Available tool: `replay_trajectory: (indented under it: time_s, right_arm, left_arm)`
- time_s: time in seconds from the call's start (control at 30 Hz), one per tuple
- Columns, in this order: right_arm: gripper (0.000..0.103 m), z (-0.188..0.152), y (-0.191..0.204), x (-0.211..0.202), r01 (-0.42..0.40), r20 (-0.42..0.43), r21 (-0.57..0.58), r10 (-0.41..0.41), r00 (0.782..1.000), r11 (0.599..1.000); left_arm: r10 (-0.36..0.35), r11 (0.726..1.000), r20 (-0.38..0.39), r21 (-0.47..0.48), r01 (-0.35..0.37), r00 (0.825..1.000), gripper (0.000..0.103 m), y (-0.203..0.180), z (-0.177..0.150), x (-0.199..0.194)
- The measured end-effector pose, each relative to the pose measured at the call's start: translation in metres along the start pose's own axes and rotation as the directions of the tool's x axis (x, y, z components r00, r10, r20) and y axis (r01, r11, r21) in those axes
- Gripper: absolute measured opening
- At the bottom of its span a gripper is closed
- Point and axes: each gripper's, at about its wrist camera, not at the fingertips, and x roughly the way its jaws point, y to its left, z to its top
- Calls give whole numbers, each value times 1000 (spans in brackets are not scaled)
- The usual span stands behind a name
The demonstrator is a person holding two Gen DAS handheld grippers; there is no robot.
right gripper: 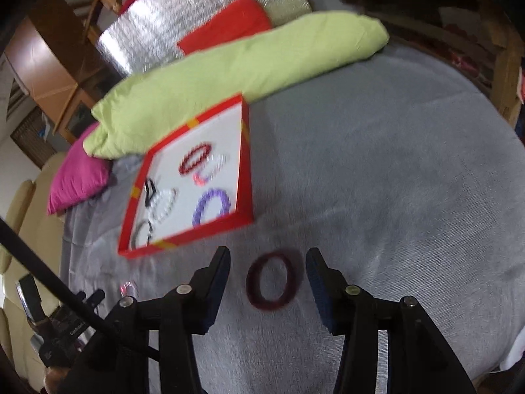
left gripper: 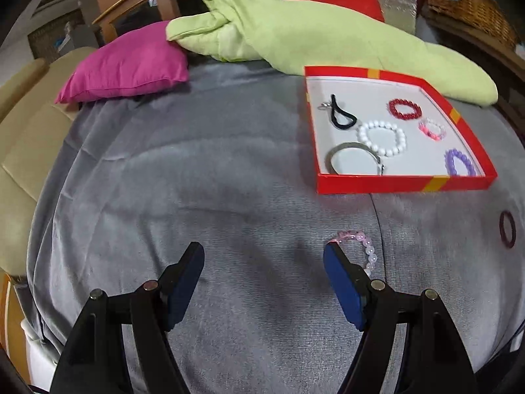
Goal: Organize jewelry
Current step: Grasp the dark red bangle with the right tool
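Between my right gripper's [right gripper: 267, 274] spread blue pads lies the maroon hair tie [right gripper: 271, 281], flat on the grey blanket [right gripper: 393, 197], nothing pinched yet; the right wrist view is motion-blurred, so I cannot tell whether the pads touch the cloth. My left gripper [left gripper: 264, 259] is likewise spread and empty, its right finger just beside the pink beaded bracelet [left gripper: 364, 246], which it partly hides. Both pieces sit on the blanket outside the red tray [left gripper: 407, 184], near its front wall. Inside the tray: black loop [left gripper: 341, 116], white bead bracelet [left gripper: 382, 138], silver bangle [left gripper: 354, 157], red bead bracelet [left gripper: 405, 109], small pink one [left gripper: 432, 128], purple one [left gripper: 459, 163]. Risks, as I judge them: the tie is thin and soft, so closing too high would miss it, and closing too low would snag blanket pile and drag the cloth; a lift could clip the tray wall. Further out, green bedding [left gripper: 328, 32] lies against the tray's far side, magenta cushion [left gripper: 128, 62] well apart.
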Motion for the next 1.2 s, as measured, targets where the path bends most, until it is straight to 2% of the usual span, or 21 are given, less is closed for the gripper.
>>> replay_trajectory:
  time_s: [0.1, 0.17, 0.3, 0.33, 0.4, 0.43, 0.47, 0.53, 0.63, 0.8, 1.2]
  right_arm:
    - [62, -3, 7, 14, 33, -38, -33, -35, 999, 999]
    - [62, -6, 13, 23, 75, -55, -75, -79, 995, 994]
    - [62, -15, 20, 41, 98, -111, -121, -112, 988, 988]
    - [62, -19, 23, 44, 126, -98, -152, -142, 985, 980]
    - [47, -23, 32, 45, 172, -60, -217, -189, 980, 961]
    - [28, -25, 36, 46, 193, -43, -255, -211, 977, 948]
    - [24, -26, 37, 48, 201, -37, -272, -219, 975, 941]
    - [16, -27, 38, 47, 197, -26, -276, -212, 977, 941]
    - [13, -25, 38, 44, 184, -19, -271, -196, 980, 945]
    - [13, -23, 49, 41, 92, -38, -256, -106, 994, 962]
    - [13, -34, 75, 48, -19, -106, -283, -12, 994, 959]
  left_arm:
    - [-10, 1000, -9, 12, 10, 1000, 76, -5, 2, 4]
    - [-22, 1000, -18, 18, 22, 1000, 76, -8, 3, 6]
    - [-28, 999, -30, 41, 29, 999, 76, -14, 3, 10]
    - [-29, 999, -33, 44, 31, 999, 76, -14, 3, 10]
    - [-28, 999, -37, 40, 30, 999, 76, -13, 4, 12]
    - [-28, 999, -40, 36, 29, 999, 76, -12, 5, 13]
    - [-29, 999, -45, 33, 31, 999, 76, -11, 5, 14]
    - [-35, 999, -54, 32, 37, 998, 76, -11, 5, 17]
    - [-44, 998, -64, 38, 47, 997, 76, -13, 5, 19]
    - [-49, 997, -58, 52, 52, 997, 76, -20, 5, 18]
    - [-38, 995, -48, 93, 42, 998, 76, -31, 5, 17]
